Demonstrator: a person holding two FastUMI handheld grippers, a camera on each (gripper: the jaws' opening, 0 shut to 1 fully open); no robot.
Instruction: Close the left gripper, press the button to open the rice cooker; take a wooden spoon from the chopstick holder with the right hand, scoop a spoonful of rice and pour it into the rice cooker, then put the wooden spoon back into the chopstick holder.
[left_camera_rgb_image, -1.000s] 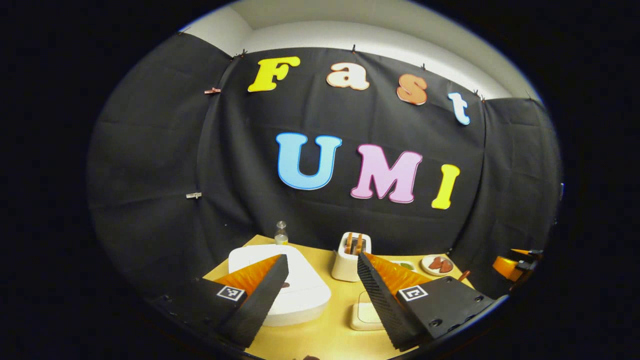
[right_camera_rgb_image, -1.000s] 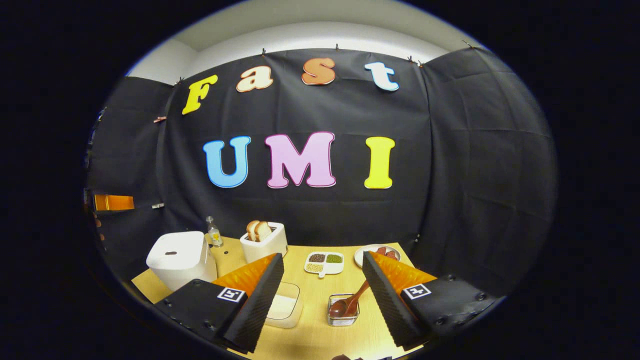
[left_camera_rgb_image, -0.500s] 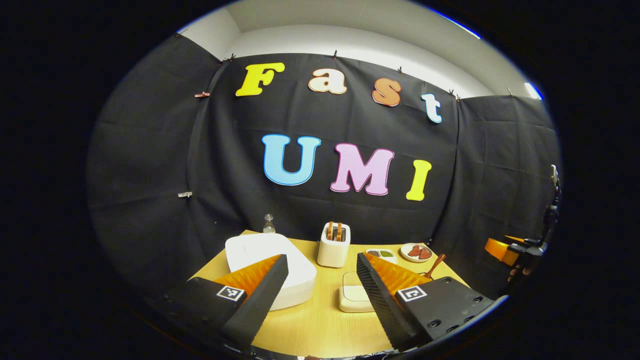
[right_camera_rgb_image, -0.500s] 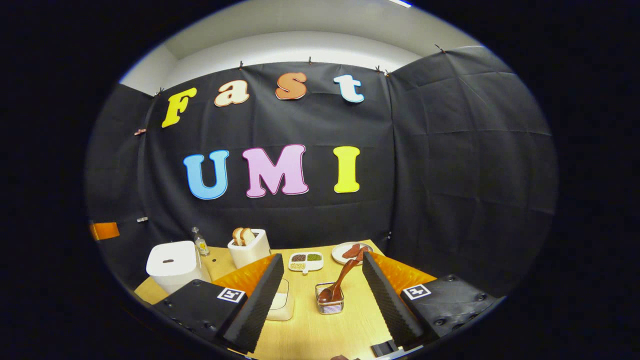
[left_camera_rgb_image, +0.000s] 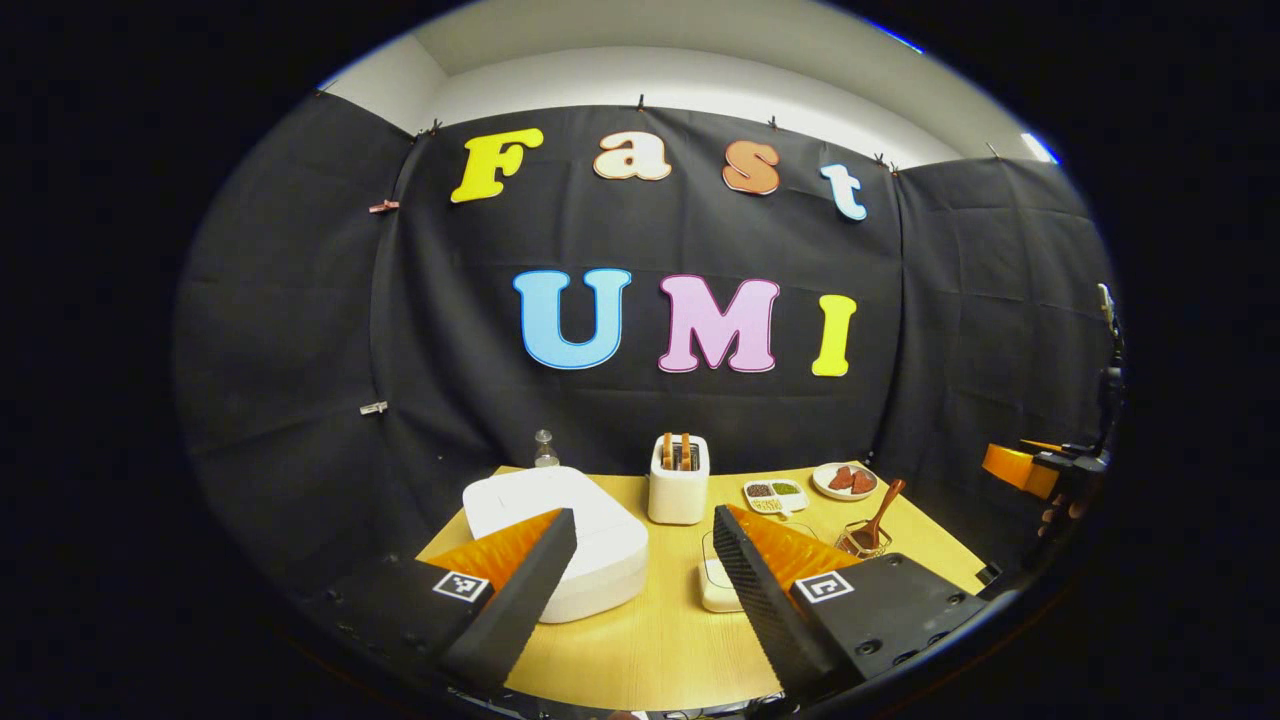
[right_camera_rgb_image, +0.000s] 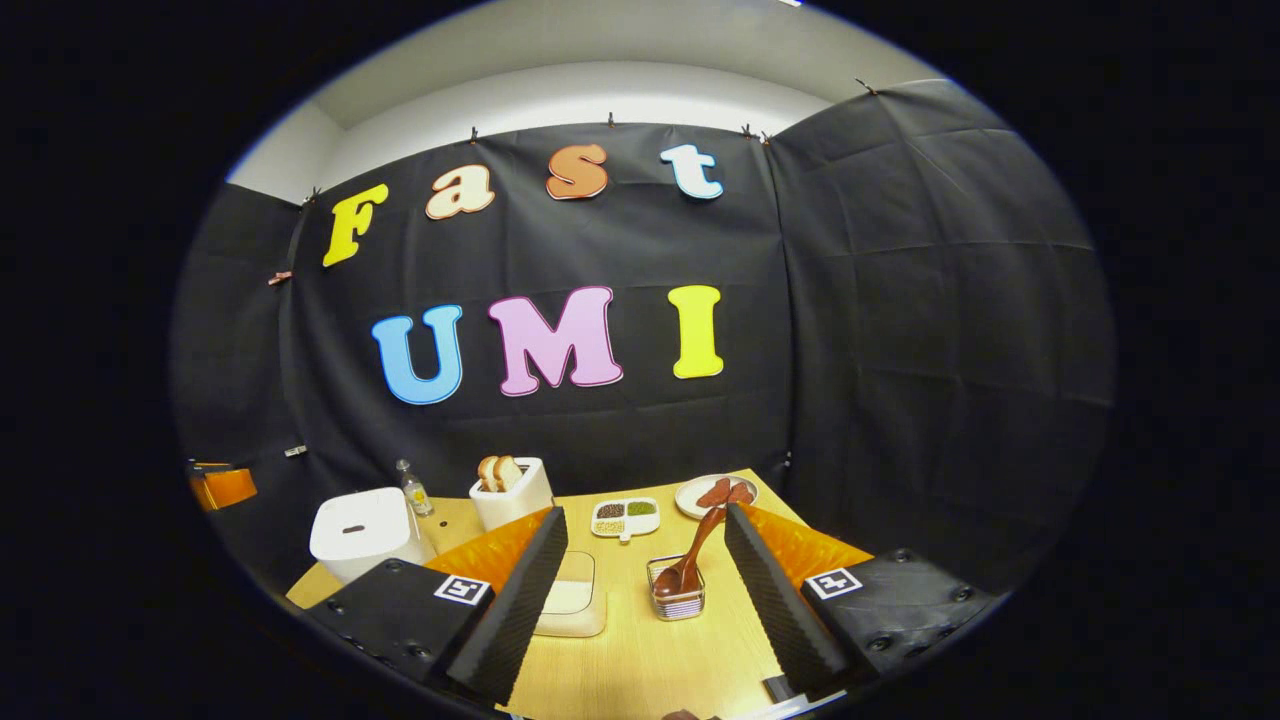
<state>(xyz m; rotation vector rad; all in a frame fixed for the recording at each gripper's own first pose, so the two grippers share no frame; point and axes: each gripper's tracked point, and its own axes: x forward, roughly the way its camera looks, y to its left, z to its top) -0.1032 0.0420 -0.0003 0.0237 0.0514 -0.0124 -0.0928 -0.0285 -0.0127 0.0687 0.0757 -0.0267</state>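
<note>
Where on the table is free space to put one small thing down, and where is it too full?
Bare wood lies along the near edge of the table, in front of the rice tray and the chopstick holder. Another strip runs between these two. The back is crowded: rice cooker, toaster, divided dish, plate.

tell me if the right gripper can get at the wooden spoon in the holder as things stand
Probably yes. The right gripper is open and the wooden spoon leans in the chopstick holder ahead between its fingers, handle tilted up toward the right finger. Nothing stands between them; the rice box sits off to the left.
</note>
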